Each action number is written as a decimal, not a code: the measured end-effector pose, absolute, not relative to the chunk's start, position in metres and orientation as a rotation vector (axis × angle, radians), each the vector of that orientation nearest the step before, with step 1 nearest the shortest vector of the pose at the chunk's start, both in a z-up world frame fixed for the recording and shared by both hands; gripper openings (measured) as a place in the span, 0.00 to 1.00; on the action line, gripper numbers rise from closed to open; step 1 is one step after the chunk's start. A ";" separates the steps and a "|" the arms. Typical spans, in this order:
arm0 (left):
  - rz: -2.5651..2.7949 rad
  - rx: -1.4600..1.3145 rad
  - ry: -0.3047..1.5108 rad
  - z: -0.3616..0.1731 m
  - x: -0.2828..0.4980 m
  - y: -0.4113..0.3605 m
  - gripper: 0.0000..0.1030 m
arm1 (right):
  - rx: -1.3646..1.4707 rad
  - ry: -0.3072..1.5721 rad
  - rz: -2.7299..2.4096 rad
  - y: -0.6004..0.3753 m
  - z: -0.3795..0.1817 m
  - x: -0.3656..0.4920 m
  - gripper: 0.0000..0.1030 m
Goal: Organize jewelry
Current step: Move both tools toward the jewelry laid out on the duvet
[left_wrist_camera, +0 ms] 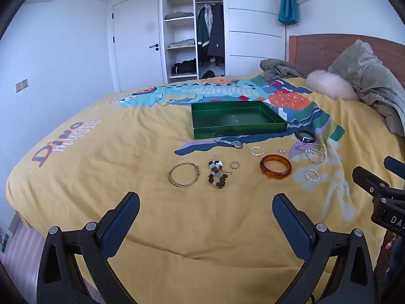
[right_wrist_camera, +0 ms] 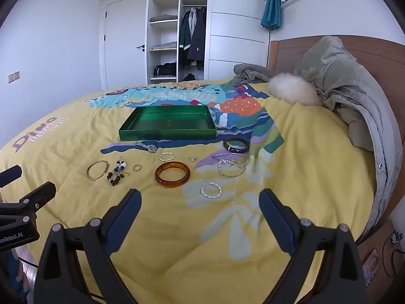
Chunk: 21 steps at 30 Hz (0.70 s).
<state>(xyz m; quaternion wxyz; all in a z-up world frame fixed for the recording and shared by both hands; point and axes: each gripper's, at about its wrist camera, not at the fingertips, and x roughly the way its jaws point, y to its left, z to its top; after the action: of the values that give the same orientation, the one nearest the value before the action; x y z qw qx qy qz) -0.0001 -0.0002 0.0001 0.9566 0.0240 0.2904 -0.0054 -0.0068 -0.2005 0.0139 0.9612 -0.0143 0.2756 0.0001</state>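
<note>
A green tray (left_wrist_camera: 202,134) (right_wrist_camera: 164,134) lies on the yellow bedspread. In front of it lie a watch (left_wrist_camera: 229,142) (right_wrist_camera: 146,147), an amber bangle (left_wrist_camera: 275,176) (right_wrist_camera: 162,181), a gold hoop (left_wrist_camera: 174,179) (right_wrist_camera: 92,176), a bead bracelet (left_wrist_camera: 217,174) (right_wrist_camera: 116,173), a dark bangle (left_wrist_camera: 305,139) (right_wrist_camera: 236,150), silver rings (left_wrist_camera: 311,175) (right_wrist_camera: 210,190) and chains (right_wrist_camera: 233,164). My left gripper (left_wrist_camera: 206,204) is open and empty, short of the hoop and beads. My right gripper (right_wrist_camera: 200,200) is open and empty, just short of the silver ring.
A grey coat (right_wrist_camera: 354,96) and a fluffy cream cushion (right_wrist_camera: 293,91) lie against the wooden headboard at the right. A wardrobe (left_wrist_camera: 193,33) and door stand beyond the bed. A bedside table (right_wrist_camera: 374,261) sits at the lower right.
</note>
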 end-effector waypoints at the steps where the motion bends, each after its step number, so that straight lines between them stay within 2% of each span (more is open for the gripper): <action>1: -0.010 0.050 0.590 0.000 0.000 0.000 1.00 | -0.029 0.557 -0.001 -0.200 0.014 -0.007 0.92; 21: -0.010 0.052 0.594 -0.002 -0.001 -0.002 1.00 | -0.019 0.552 0.025 -0.199 0.017 -0.008 0.91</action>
<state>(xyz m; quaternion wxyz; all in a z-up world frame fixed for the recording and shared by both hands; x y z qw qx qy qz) -0.0011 -0.0017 -0.0024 0.9559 0.0254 0.2925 -0.0050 -0.0080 -0.1989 0.0169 0.9621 -0.0092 0.2724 0.0123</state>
